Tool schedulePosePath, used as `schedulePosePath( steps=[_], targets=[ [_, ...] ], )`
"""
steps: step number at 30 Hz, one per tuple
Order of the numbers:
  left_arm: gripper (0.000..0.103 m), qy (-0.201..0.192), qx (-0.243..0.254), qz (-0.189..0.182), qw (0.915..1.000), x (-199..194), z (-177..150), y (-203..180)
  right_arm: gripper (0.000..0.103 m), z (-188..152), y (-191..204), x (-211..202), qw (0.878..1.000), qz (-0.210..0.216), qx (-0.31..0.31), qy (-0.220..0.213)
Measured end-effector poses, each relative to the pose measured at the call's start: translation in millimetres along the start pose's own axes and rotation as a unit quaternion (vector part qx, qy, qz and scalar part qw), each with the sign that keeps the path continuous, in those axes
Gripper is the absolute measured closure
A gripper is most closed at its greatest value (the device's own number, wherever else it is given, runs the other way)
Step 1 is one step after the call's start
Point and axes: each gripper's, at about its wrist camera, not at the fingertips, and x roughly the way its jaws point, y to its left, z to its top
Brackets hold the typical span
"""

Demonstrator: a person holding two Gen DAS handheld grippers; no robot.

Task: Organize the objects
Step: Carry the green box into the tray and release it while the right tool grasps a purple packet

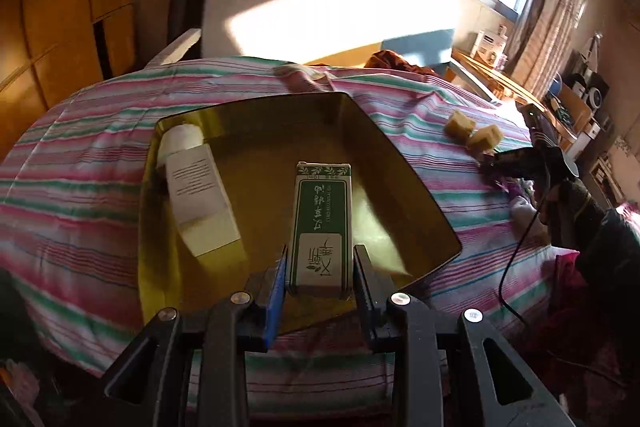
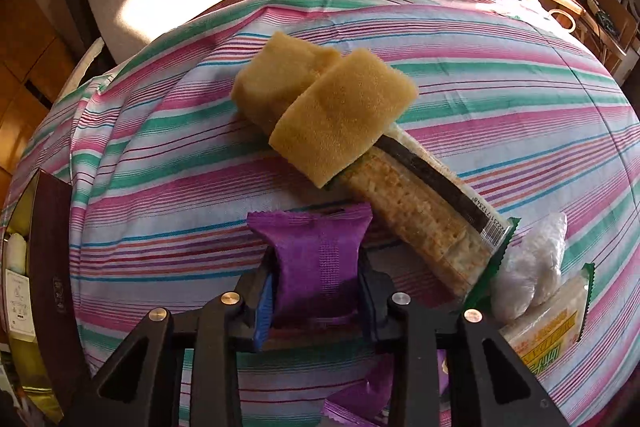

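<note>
My left gripper (image 1: 320, 263) is shut on a green and white carton (image 1: 323, 223) and holds it over the gold tin tray (image 1: 404, 171) on the striped bedspread. A white bottle (image 1: 198, 195) lies in the tray's left side. My right gripper (image 2: 318, 267) is shut on a purple snack packet (image 2: 320, 259) just above the bedspread. Two yellow sponges (image 2: 320, 107) and a long cracker pack (image 2: 424, 219) lie just beyond it. The right gripper also shows in the left wrist view (image 1: 520, 163), near the sponges (image 1: 474, 133).
A clear plastic wad (image 2: 532, 267) and a yellow-green packet (image 2: 548, 327) lie at the right. More purple packets (image 2: 360, 403) lie below the right gripper. The tray's dark wall (image 2: 48, 247) stands at the left. A headboard and a cluttered desk lie beyond the bed.
</note>
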Motion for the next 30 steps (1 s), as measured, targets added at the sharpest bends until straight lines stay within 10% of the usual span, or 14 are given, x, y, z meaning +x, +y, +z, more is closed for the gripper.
schedulePosePath(
  steps=[13, 24, 30],
  targets=[
    [0.072, 0.029, -0.078, 0.077, 0.9935, -2, -24, 61, 0.069, -9, 24, -1, 0.999, 0.007, -0.044, 0.008],
    [0.07, 0.051, 0.096, 0.093, 0.9897, 28, -5, 31, 0.069, -9, 30, 1, 0.998, 0.003, -0.06, 0.007],
    [0.06, 0.061, 0.063, 0.118, 0.9892, 31, -14, 53, 0.069, -9, 34, 2, 0.997, -0.002, -0.072, 0.006]
  ],
)
